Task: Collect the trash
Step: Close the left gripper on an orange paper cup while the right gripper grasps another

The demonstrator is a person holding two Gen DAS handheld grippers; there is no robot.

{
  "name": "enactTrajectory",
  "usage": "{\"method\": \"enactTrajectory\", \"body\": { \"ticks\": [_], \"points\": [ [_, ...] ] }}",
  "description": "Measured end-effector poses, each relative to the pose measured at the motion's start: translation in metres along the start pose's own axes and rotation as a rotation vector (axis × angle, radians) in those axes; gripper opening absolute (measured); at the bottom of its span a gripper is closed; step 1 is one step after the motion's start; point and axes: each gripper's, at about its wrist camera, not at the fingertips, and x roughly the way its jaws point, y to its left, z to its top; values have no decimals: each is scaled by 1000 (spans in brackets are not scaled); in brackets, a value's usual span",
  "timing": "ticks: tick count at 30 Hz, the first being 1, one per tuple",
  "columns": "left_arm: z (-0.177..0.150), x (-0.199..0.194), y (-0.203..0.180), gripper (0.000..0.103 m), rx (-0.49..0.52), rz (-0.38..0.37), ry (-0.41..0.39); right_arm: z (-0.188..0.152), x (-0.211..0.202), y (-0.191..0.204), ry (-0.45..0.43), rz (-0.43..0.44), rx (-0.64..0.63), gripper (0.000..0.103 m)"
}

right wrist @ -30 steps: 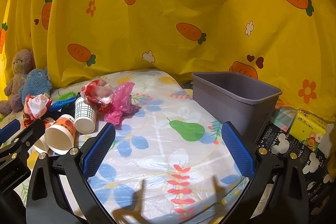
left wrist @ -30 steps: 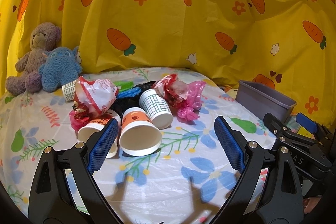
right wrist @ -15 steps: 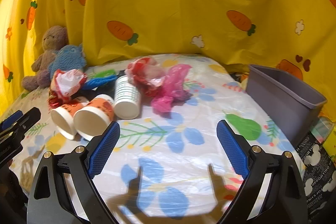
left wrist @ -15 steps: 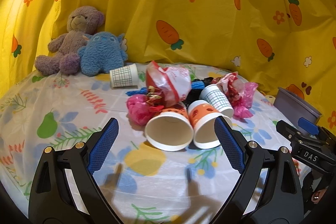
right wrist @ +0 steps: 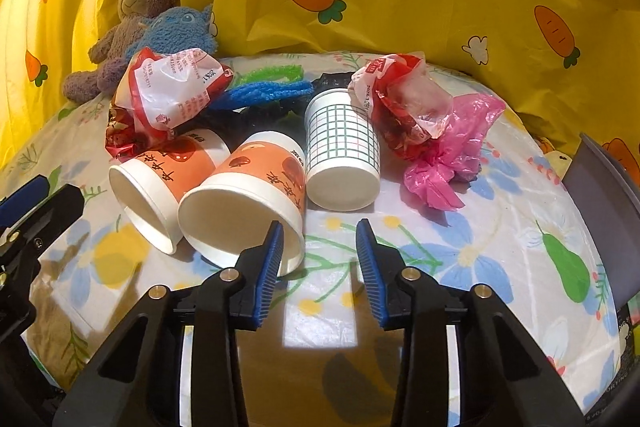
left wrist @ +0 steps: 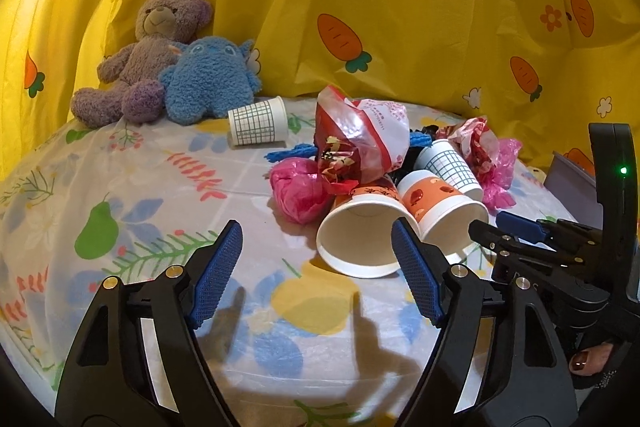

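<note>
1. The trash lies in a heap on the desk [right wrist: 460,251], which a flowered cloth under clear plastic covers: two orange paper cups [right wrist: 240,211] on their sides with mouths toward the cameras, a checked cup [right wrist: 340,155], red-white wrappers [right wrist: 172,95] and a pink plastic bag [right wrist: 452,163].
2. The grey bin [right wrist: 604,211] stands at the right edge of the desk.
3. The right tongs [right wrist: 319,267] are closing with nothing between the pads; the left pad is just at the rim of the nearer orange cup.
4. The left tongs [left wrist: 316,267] are closing too, still wide and empty, near the other orange cup [left wrist: 360,235].
5. I judge the cups very light, thin and easy to crush, so a soft pinch over the rim wall is best.
6. The wrappers and bag are soft and slippery; better to take them at a bunched part.
</note>
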Motion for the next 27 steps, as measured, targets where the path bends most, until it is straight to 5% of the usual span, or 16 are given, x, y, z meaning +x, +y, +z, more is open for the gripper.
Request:
{"method": "enactTrajectory", "body": {
  "ticks": [6, 21, 27],
  "points": [
    [1, 27, 2, 50, -8, -65, 108, -1, 11, 5, 24, 15, -38, 5],
    [6, 70, 6, 5, -60, -129, 241, -13, -32, -31, -80, 73, 42, 4],
    [5, 60, -1, 2, -33, -134, 213, -20, -46, -44, -102, 96, 58, 4]
  ]
}}
